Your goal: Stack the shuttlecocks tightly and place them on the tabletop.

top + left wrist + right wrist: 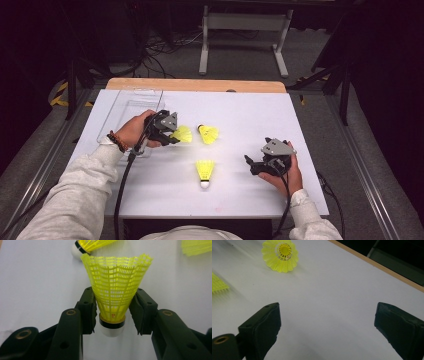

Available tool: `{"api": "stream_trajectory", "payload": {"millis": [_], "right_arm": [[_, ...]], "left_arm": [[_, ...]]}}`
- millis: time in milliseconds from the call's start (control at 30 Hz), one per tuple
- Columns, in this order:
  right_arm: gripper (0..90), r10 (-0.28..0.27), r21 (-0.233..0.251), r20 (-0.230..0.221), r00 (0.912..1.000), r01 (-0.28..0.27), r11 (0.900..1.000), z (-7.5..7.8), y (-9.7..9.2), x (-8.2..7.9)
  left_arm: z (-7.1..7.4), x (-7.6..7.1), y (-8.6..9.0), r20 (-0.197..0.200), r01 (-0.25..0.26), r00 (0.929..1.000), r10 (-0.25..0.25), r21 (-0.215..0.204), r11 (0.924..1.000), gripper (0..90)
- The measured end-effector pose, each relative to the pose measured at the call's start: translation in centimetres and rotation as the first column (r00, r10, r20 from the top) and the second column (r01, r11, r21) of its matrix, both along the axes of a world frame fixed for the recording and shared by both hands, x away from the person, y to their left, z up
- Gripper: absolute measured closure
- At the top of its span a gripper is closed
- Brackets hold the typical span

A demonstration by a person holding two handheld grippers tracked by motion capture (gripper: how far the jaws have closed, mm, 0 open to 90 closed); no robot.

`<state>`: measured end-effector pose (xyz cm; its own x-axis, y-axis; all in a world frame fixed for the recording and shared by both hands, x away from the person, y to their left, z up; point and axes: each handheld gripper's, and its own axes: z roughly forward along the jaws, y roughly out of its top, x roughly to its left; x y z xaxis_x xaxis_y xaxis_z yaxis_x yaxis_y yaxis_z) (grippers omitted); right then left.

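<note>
Three yellow shuttlecocks are here. The nearest shuttlecock lies on the white counter, between both hands. To its right, the right tongs rest wide open with nothing in them. Farther back, the left tongs squeeze the held shuttlecock by its skirt, near the white tip. The last shuttlecock lies just beside it. A clear box sits behind the left hand.

The left gripper holds a yellow shuttlecock beside a clear tray on the white table.
</note>
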<state>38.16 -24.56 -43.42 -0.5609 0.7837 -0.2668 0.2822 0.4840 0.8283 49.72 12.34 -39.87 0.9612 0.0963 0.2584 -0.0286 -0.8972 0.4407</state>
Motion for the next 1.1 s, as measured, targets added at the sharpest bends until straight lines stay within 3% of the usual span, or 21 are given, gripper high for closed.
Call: {"api": "stream_trajectory", "payload": {"millis": [67,233,300,367,500,667,800,1100], "right_arm": [[7.5,-0.001,0.002,-0.006,1.0,0.001,1.0,-0.1,0.0,0.0],[7.5,-0.003,-0.007,-0.006,1.0,0.003,1.0,-0.1,-0.1,0.0],[7.5,-0.006,-0.007,-0.004,1.0,0.006,1.0,-0.1,-0.2,0.0],[7.4,-0.007,-0.005,-0.005,1.0,0.007,1.0,-0.1,-0.3,0.0],[7.4,-0.011,-0.006,-0.005,0.9999,0.011,0.9999,-0.2,-0.5,0.0],[7.4,-0.012,-0.007,-0.007,0.9999,0.012,0.9999,-0.2,-0.6,0.0],[7.4,-0.005,-0.009,-0.007,1.0,0.005,1.0,-0.2,-0.5,0.0],[7.4,-0.004,-0.011,-0.005,1.0,0.004,0.9999,-0.2,-0.5,0.0]], "left_arm": [[0.0,0.5,-0.4,-0.024,0.028,0.9993,-0.027,0.015,0.9995,58.3],[-0.1,1.3,-1.5,-0.005,0.07,0.9975,-0.07,0.043,0.9966,57.9],[-0.1,1.8,-1.8,-0.03,0.08,0.9964,-0.079,0.044,0.9958,57.8],[-0.3,2.0,-2.2,-0.021,0.088,0.996,-0.087,0.065,0.994,57.3],[-0.9,2.2,-2.7,-0.03,0.099,0.9949,-0.096,0.111,0.9889,56.4],[-1.2,2.2,-3.2,-0.034,0.119,0.9928,-0.115,0.184,0.9756,53.9],[-1.2,2.2,-3.4,-0.038,0.125,0.992,-0.12,0.194,0.9731,52.5],[-1.1,2.1,-3.1,-0.049,0.123,0.9921,-0.116,0.176,0.9767,50.3]]}}
